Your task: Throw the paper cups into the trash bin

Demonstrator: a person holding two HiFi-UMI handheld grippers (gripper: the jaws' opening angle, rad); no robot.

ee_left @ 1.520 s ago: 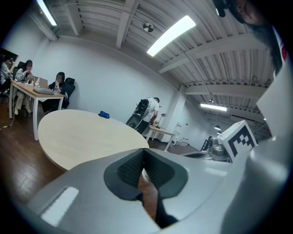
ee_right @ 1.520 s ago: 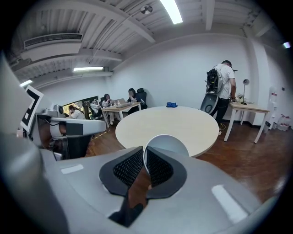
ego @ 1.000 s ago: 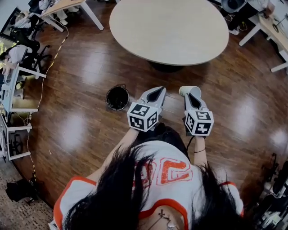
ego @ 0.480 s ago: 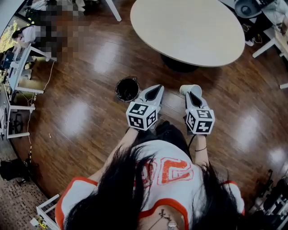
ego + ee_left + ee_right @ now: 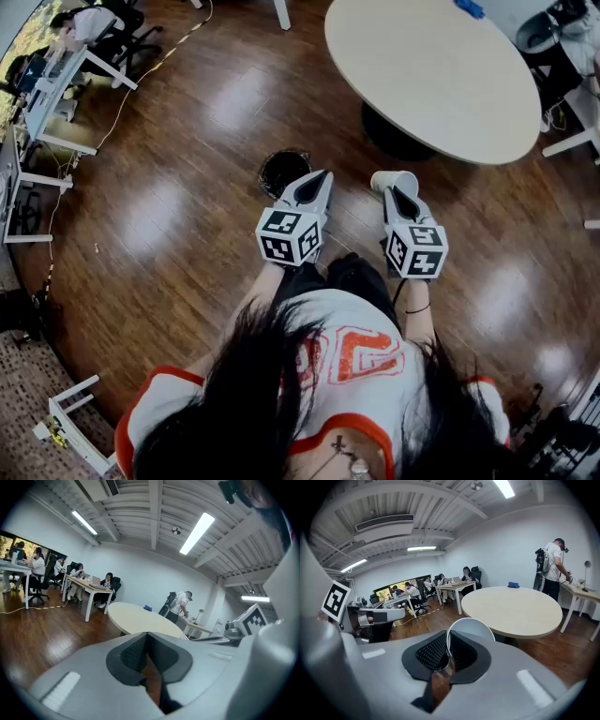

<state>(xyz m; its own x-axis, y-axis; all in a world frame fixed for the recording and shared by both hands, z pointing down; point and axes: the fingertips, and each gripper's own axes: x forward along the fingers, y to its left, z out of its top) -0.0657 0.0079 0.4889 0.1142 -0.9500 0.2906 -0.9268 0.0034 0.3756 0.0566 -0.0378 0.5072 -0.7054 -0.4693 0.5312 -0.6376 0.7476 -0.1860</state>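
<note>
My R gripper is pinching the paper cup by its rim, fingers nearly together w/ only the thin wall between. My L gripper is gripping nothing, fingers meeting at the tips. The trash bin is sitting at 9 o'clock of the L gripper's tip, w/ the paper cup hanging at 3 o'clock of it, apart.

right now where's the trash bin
In the head view the trash bin stands on the wood floor, just ahead and left of the left gripper, and left of the paper cup pinched in the right gripper.
</note>
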